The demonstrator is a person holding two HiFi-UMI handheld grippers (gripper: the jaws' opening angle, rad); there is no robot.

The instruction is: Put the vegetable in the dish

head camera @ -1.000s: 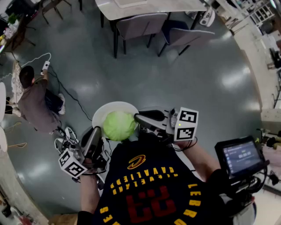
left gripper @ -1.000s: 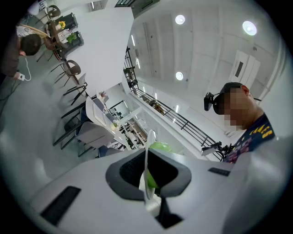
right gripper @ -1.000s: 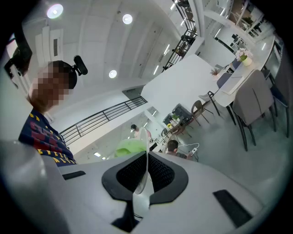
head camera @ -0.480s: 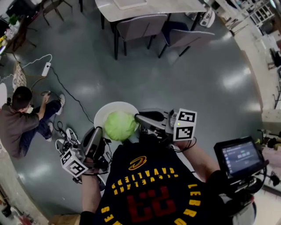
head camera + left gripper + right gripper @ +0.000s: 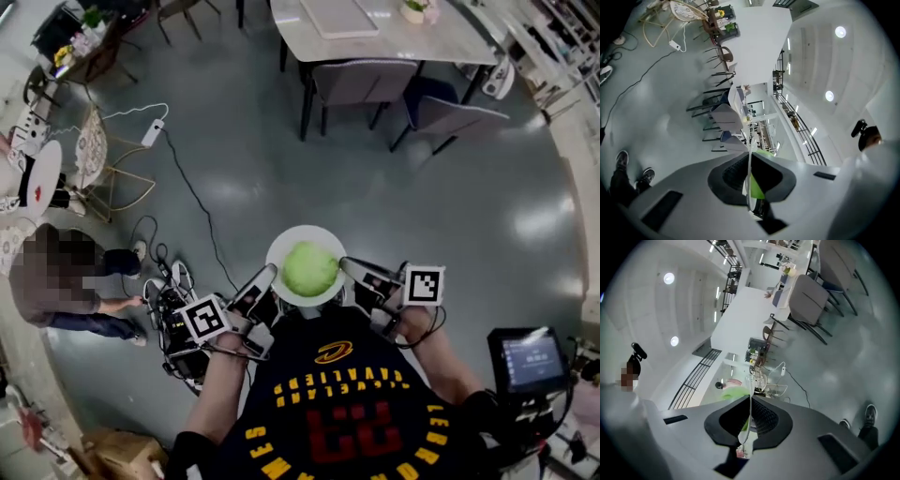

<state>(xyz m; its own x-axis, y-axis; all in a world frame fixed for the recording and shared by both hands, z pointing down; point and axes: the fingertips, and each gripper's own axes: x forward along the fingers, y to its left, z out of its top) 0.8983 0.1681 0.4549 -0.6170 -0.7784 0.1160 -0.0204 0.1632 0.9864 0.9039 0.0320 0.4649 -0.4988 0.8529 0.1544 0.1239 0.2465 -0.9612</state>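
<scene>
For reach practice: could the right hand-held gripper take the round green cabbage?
Probably not: the right hand-held gripper is clamped on the rim of the round white plate beneath the round green cabbage.

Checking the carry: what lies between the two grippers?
The dish with the cabbage on it, rim clamped by left gripper and right gripper; seen in the head view.

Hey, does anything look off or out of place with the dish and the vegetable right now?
Nothing spilled or damaged. The green vegetable sits centred on the white dish. Only oddity: the dish rests on no surface; the left gripper and right gripper pinch its opposite rims, holding it above the floor.
</scene>
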